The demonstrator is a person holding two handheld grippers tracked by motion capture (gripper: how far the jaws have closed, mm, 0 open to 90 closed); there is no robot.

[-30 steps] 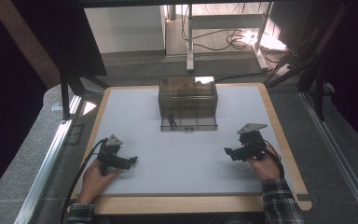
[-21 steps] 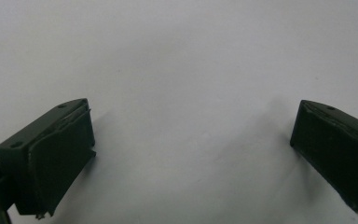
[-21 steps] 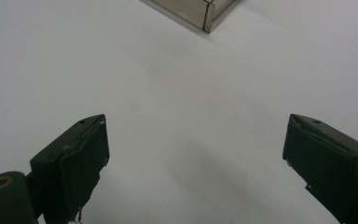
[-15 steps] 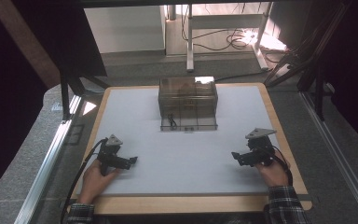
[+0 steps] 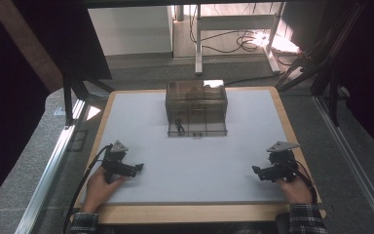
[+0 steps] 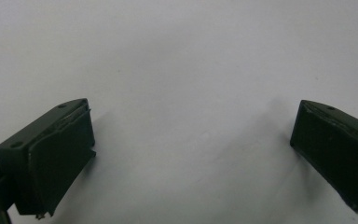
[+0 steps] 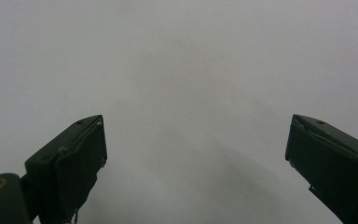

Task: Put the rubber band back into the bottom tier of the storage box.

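A white worktop (image 5: 195, 161) with a wooden rim is seen under dim light. A clear brown box (image 5: 196, 108) stands at its far middle, a small black item visible through its front wall. The left gripper (image 5: 137, 168) is held near and left of the box, well apart from it, jaws spread wide over bare surface. The right gripper (image 5: 256, 171) is held near and right of the box, jaws likewise spread and empty.

Bare white mat (image 5: 195, 161) lies open; only the clear box (image 5: 196, 107) stands at its far middle.
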